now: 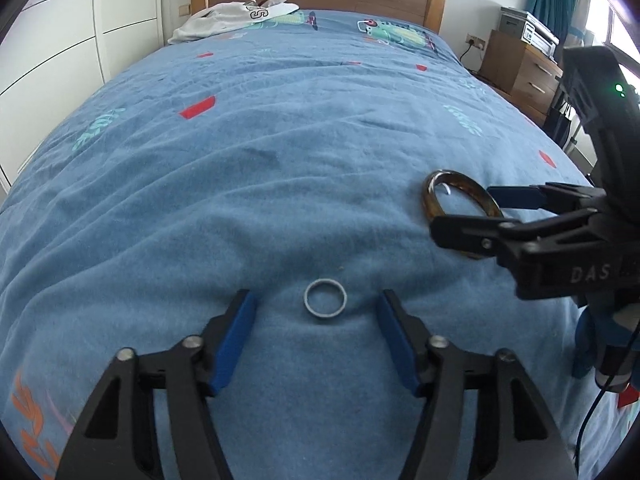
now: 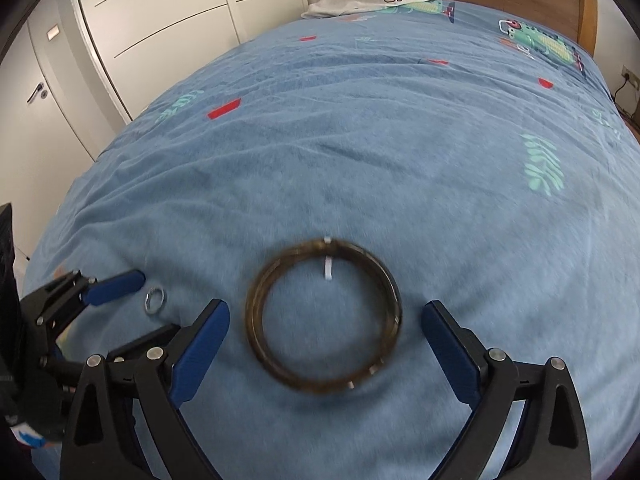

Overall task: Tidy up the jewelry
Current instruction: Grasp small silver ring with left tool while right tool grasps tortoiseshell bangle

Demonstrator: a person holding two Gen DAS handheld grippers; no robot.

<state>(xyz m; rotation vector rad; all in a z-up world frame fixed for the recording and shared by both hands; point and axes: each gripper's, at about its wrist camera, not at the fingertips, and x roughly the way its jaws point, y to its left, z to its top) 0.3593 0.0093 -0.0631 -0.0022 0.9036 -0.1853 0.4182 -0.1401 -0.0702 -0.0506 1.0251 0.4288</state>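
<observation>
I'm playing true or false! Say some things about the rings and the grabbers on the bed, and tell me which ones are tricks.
1. The small silver ring lies between the open left gripper fingers. True.
2. The right gripper is squeezing the brown bangle. False: its fingers are open on either side.
3. The bedspread is blue. True.
4. The small silver ring sits inside the brown bangle. False: they lie apart.

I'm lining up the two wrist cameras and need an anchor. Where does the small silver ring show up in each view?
Left wrist view: the small silver ring lies low and central on the blue bedspread, between the open left gripper fingers.
Right wrist view: it lies at lower left, beside the left gripper.
Shared landmark: the brown bangle.
</observation>
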